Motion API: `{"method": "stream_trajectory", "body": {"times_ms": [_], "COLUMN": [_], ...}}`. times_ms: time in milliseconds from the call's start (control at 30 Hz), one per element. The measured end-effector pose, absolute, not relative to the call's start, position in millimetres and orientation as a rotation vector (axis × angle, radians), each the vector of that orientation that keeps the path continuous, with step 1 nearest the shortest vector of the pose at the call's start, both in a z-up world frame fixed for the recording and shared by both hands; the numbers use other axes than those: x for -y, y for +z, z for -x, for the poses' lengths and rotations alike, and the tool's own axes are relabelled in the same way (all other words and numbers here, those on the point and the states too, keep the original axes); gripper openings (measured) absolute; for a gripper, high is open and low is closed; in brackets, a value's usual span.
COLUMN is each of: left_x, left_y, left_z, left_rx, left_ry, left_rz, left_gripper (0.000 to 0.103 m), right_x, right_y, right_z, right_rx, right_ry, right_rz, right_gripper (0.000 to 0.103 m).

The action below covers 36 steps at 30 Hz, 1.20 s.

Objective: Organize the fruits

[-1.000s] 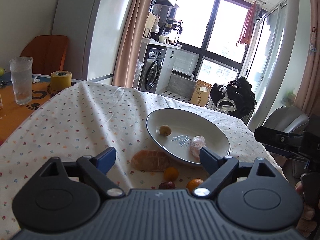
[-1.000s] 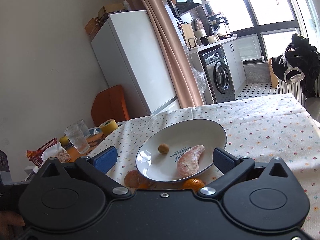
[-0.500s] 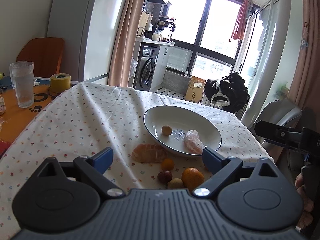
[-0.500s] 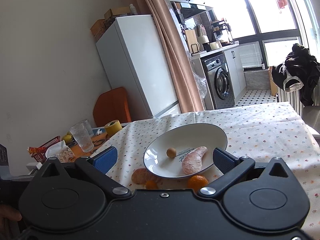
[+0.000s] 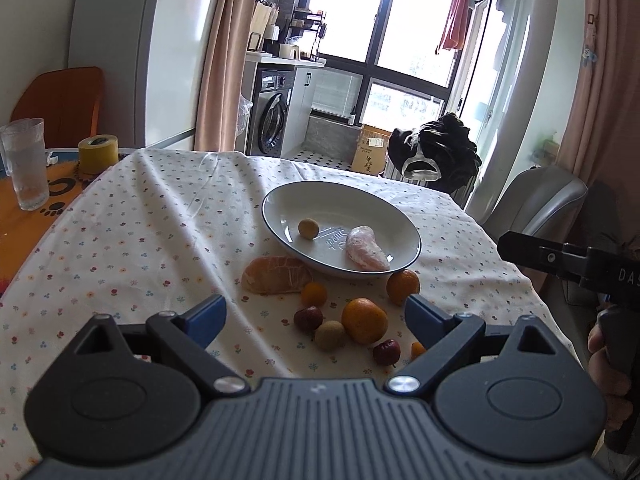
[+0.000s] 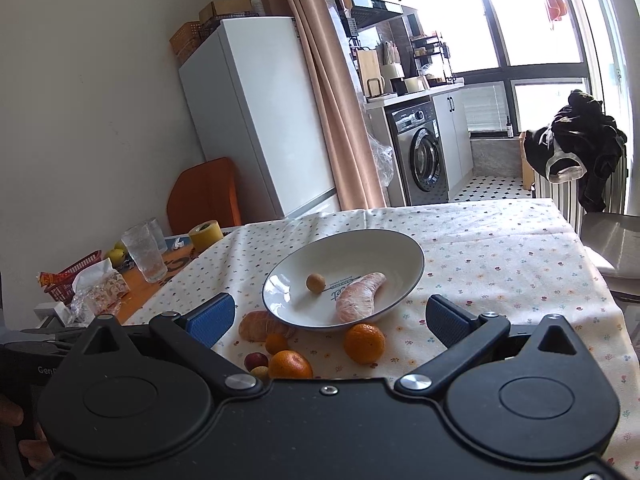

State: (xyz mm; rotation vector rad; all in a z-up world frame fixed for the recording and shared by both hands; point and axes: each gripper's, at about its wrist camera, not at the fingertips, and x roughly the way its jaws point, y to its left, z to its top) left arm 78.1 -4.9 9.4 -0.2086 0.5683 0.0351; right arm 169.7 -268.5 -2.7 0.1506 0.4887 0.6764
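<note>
We have two fruits in the white round ceramic plate (image 5: 400, 220); at its 6 o'clock, small oranges (image 5: 364, 320) wait. Both tongs (image 5: 316, 310) (image 6: 326, 314) gape, released.

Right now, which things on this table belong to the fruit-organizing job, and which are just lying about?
Job:
white round plate
pink peeled pomelo segment on it
small tan round fruit on it
peeled orange half on cloth
large orange mandarin
dark red date

Lying about:
clear ribbed drinking glass
yellow tape roll
red plastic basket
</note>
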Motion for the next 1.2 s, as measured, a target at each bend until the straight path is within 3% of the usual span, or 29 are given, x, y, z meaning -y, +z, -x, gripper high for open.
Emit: {"method": "stream_trajectory", "body": {"times_ms": [800, 967, 1200], "left_x": [9.7, 12.0, 16.6], "left_y": [-26.6, -34.1, -48.7], "left_z": [-86.3, -89.6, -98.4], "left_rx": [-0.621, -0.623, -0.648], "left_ry": [0.012, 0.007, -0.017], "left_rz": [0.235, 0.247, 0.272], "left_gripper": [0.091, 0.083, 0.060], "right_x": [277.9, 279.5, 276.6], "right_y": [-43.9, -54.4, -64.4], "right_z": [-167.6, -171.4, -176.5], "right_rx": [-0.602, -0.623, -0.642], "right_ry": [0.692, 0.675, 0.704], "right_rz": [-0.111, -0.109, -0.113], "right_gripper": [0.103, 0.103, 0.095]}}
